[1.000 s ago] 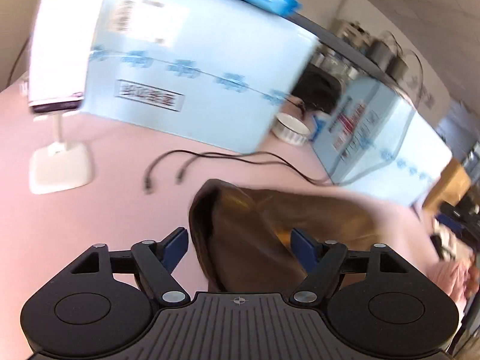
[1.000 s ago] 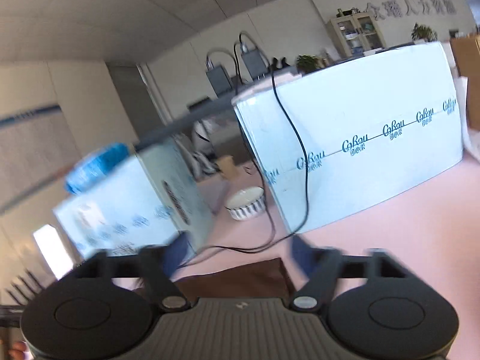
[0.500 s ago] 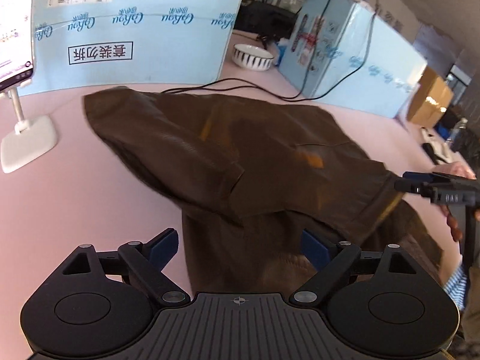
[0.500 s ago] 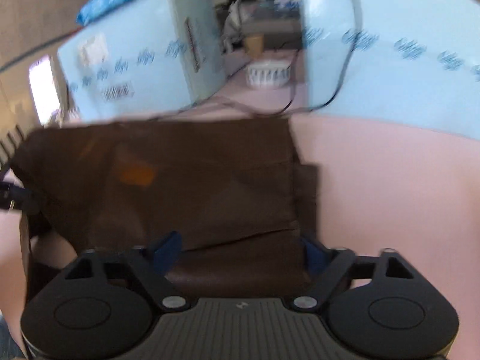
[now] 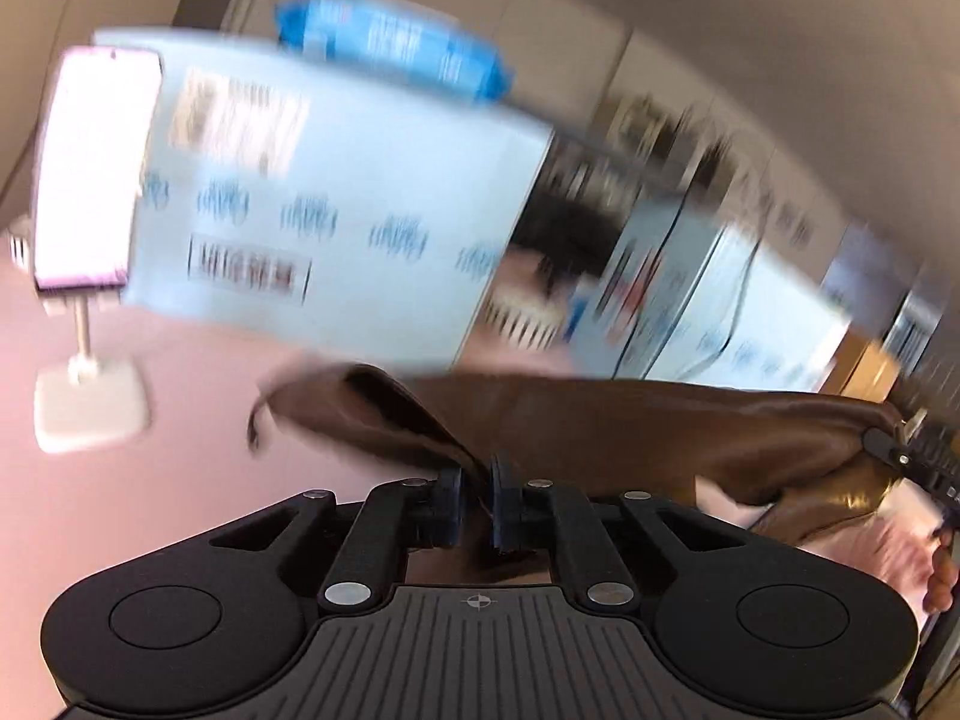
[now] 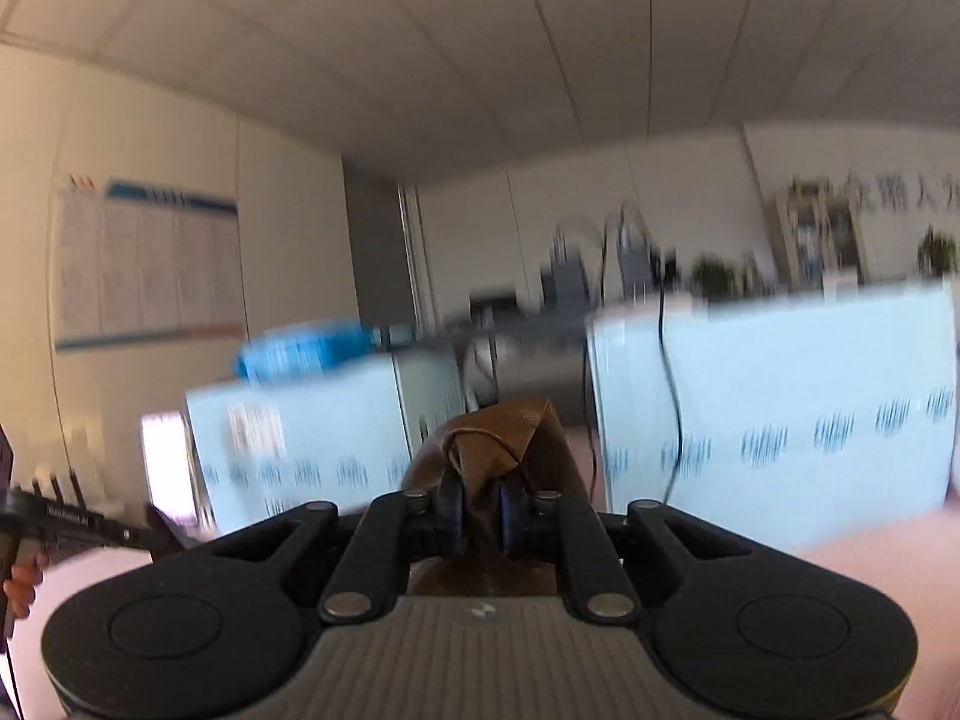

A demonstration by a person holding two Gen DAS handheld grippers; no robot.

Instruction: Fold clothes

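Note:
A brown garment [image 5: 630, 420] hangs stretched between both grippers above the pink table [image 5: 150, 498]. My left gripper [image 5: 477, 495] is shut on one edge of it. The cloth runs right to the other gripper [image 5: 912, 459], which shows at the right edge of the left wrist view. In the right wrist view my right gripper [image 6: 480, 510] is shut on a bunched corner of the brown garment [image 6: 498, 444], which sticks up between the jaws. The left gripper [image 6: 66, 525] shows at the far left there. Both views are blurred by motion.
Light blue cartons [image 5: 336, 222] stand along the back of the table, one with a blue packet [image 5: 390, 54] on top. A phone on a white stand [image 5: 90, 402] is at the left. A striped bowl [image 5: 522, 318] and cables sit between the cartons.
Both grippers were open over the spread garment half a second ago. Now both are shut on it and have lifted it off the table, and both cameras have tilted upward.

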